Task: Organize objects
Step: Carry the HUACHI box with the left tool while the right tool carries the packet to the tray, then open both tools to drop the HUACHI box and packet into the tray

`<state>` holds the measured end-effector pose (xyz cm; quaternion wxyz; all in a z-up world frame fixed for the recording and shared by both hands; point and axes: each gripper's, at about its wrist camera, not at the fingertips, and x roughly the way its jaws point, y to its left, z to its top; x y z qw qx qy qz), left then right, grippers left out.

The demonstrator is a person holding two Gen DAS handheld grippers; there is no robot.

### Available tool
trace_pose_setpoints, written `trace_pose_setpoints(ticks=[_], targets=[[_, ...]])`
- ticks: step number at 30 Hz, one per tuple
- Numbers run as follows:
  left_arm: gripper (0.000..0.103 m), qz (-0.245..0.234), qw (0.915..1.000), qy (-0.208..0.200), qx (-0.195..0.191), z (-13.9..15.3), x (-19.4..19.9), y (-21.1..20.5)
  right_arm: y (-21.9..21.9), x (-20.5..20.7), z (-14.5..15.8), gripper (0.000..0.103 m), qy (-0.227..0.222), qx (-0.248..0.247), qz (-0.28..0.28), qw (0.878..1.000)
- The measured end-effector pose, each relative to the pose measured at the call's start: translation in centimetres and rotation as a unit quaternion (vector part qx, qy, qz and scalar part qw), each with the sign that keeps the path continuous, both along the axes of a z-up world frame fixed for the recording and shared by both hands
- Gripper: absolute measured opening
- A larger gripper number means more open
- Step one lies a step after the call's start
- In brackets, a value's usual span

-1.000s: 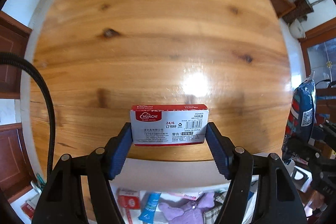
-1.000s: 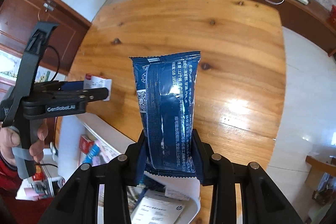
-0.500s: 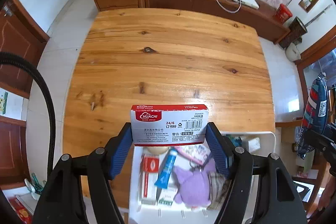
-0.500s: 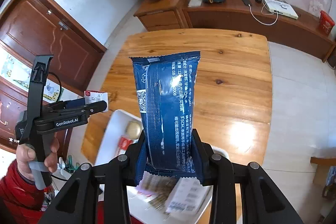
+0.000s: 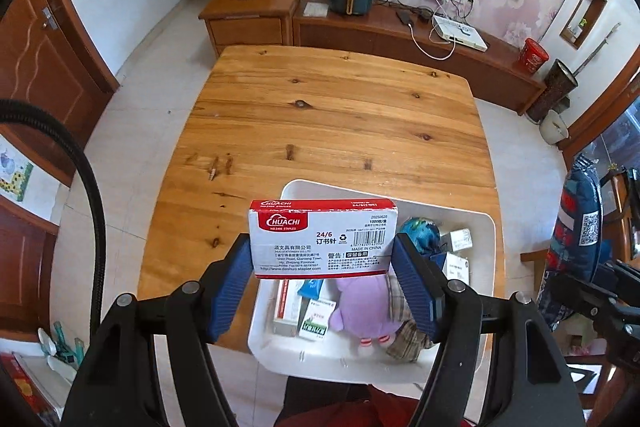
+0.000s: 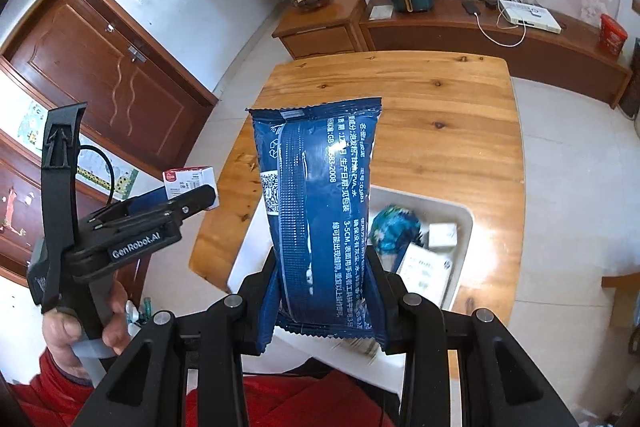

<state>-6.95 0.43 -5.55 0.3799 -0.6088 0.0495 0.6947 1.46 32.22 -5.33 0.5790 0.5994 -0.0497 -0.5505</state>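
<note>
From the left wrist view, the left gripper (image 5: pixel 324 259) is clamped on a red-and-white box of staples (image 5: pixel 323 237), holding it by its two short ends, up in the air above the near left part of a white bin (image 5: pixel 490 227). The bin sits at the near edge of the wooden table (image 5: pixel 332 115) and holds a purple plush toy (image 5: pixel 362 307), a blue-green ball (image 5: pixel 418 231), small cartons and a tube. The rest of the table top is bare, so I judge the sorting barely begun or else nearly finished; the pictures do not settle which way the items are travelling. Compared with a second ago, the camera is much higher and farther back: then only the table filled the view with a strip of the bin below, now the whole table and room show.

From the right wrist view, the right gripper (image 6: pixel 324 291) is closed on the lower part of a dark blue packet (image 6: pixel 316 211), which stands upright in the air over the bin (image 6: pixel 466 223). The left gripper (image 6: pixel 176 205) shows at the left with the box of staples (image 6: pixel 190 179). This view too has risen; the bin, earlier mostly hidden below, now lies open beneath.
</note>
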Motion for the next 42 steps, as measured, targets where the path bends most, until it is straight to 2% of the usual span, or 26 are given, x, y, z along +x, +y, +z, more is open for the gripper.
trace_pose_setpoints(ticks=[4,5,8,14,23,31,42], targets=[[0.073,0.006,0.9998,0.018,0.0,0.4,1.4,-0.5,0.8,1.5,0.0,0.038,0.018,0.014,-0.015,1.0],[0.073,0.008,0.9998,0.021,-0.002,0.4,1.8,-0.5,1.8,2.4,0.0,0.038,0.028,0.012,-0.046,0.998],[0.073,0.013,0.9995,0.028,-0.004,0.3,2.5,-0.7,1.9,3.5,-0.1,0.038,0.041,0.021,-0.049,0.998],[0.073,0.014,0.9997,0.02,-0.01,-0.4,3.1,0.3,1.3,4.2,-1.2,0.039,0.032,0.051,-0.057,0.997],[0.073,-0.016,0.9996,0.014,-0.021,-2.0,3.3,1.8,-0.7,5.0,-2.5,0.041,0.022,0.09,-0.062,0.994],[0.074,-0.031,0.999,0.025,-0.018,-2.0,2.5,2.0,-1.2,4.9,-2.0,0.041,0.017,0.092,-0.082,0.992],[0.079,-0.033,0.9993,0.014,-0.005,-1.9,1.6,1.9,-0.8,5.1,0.0,0.042,0.051,0.074,-0.109,0.99]])
